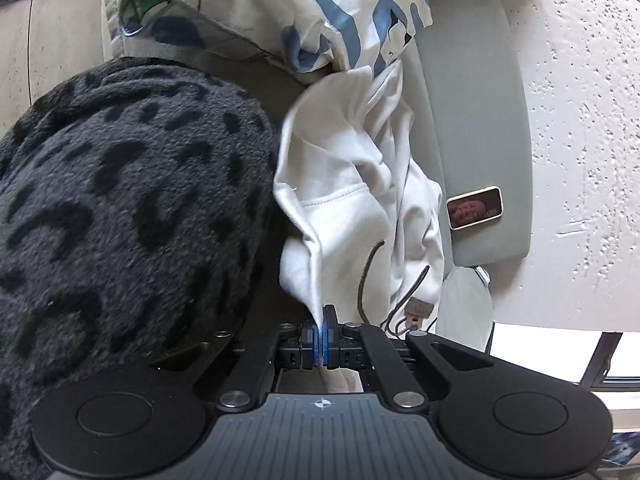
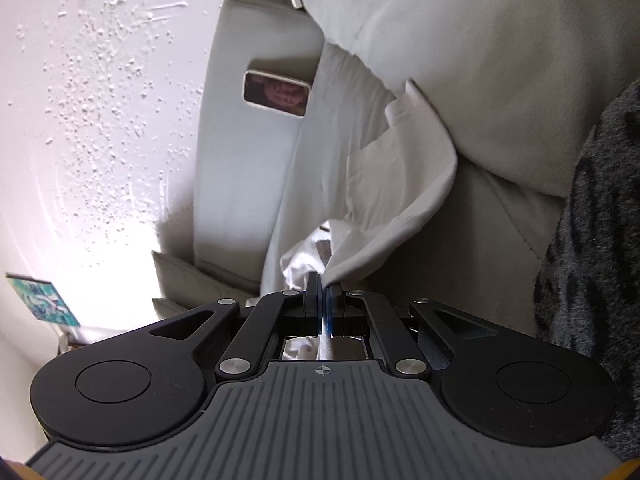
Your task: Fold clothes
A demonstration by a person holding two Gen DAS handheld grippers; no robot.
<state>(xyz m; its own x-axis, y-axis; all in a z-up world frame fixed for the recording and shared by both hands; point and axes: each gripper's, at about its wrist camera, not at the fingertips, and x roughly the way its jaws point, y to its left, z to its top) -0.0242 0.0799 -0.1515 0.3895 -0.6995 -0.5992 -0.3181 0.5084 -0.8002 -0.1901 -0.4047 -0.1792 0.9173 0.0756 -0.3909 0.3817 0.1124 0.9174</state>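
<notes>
Pinching white fabric with the left gripper (image 1: 320, 322), jaws drawn nearly together on a thin edge of the white hoodie (image 1: 352, 200), cloth running straight between the blue pads. Doing the same with the right gripper (image 2: 323, 294), narrowed on a fold of the same pale garment, a flap of it rising away toward one o'clock in the right wrist view. Hanging crumpled, that hoodie, draped against the grey sofa (image 1: 472, 128), dark drawstrings (image 1: 370, 276) trailing near five o'clock of the bundle in the left view. Crowding in at nine o'clock there, a dark leopard-print fleece blanket (image 1: 132, 208); sitting at twelve o'clock, a blue-and-white patterned cushion (image 1: 352, 4). Resting at three o'clock on the sofa arm, a phone (image 1: 475, 207), well apart from the cloth. Looking like the early stage: lifting and spreading, not yet folding, judging by the bunched state of the fabric. Calling next, probably, for drawing the two grips apart to pull the edge taut, shaking the body loose, then laying it flat on clear sofa. Watching for drawstrings snagging and for a thin pinch slipping under the garment's weight. Cannot tell which part of the hoodie each grip is holding, hem or sleeve.
</notes>
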